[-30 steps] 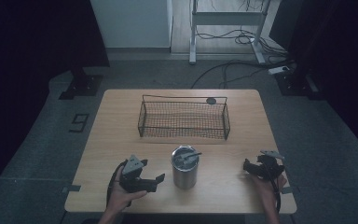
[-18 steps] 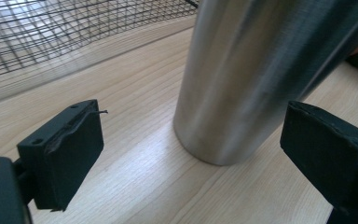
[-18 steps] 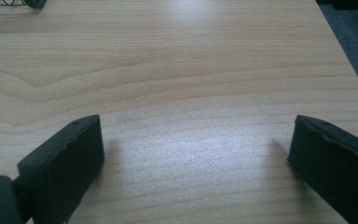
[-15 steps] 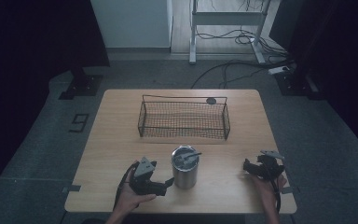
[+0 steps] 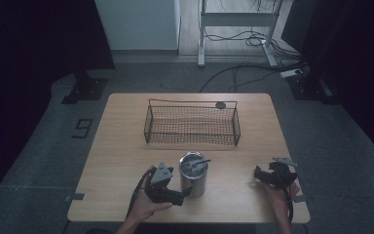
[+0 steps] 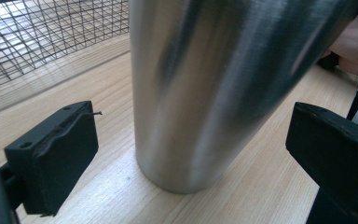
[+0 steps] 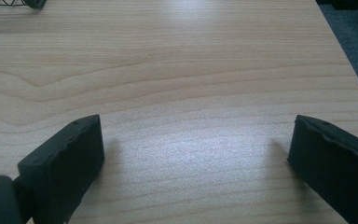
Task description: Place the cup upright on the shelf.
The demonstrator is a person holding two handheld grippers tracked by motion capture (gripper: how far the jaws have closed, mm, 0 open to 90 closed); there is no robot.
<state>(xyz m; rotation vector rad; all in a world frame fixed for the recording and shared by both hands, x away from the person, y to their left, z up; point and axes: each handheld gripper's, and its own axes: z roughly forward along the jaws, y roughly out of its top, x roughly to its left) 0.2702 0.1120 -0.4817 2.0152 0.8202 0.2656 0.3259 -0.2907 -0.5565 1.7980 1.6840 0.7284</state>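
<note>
Steel cup [image 5: 193,174] upright near the front edge of the table [image 5: 121,146], holding a dark utensil; left gripper [image 5: 181,196] at its base, jaws spread either side, not touching; right gripper [image 5: 259,174] well apart at the right, jaws released over bare wood; wire basket [image 5: 192,124] behind the cup.

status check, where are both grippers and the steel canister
Left gripper open, jaws either side of the steel canister, not touching. Right gripper open over bare table. Wire basket beyond the canister, apart from it.
</note>
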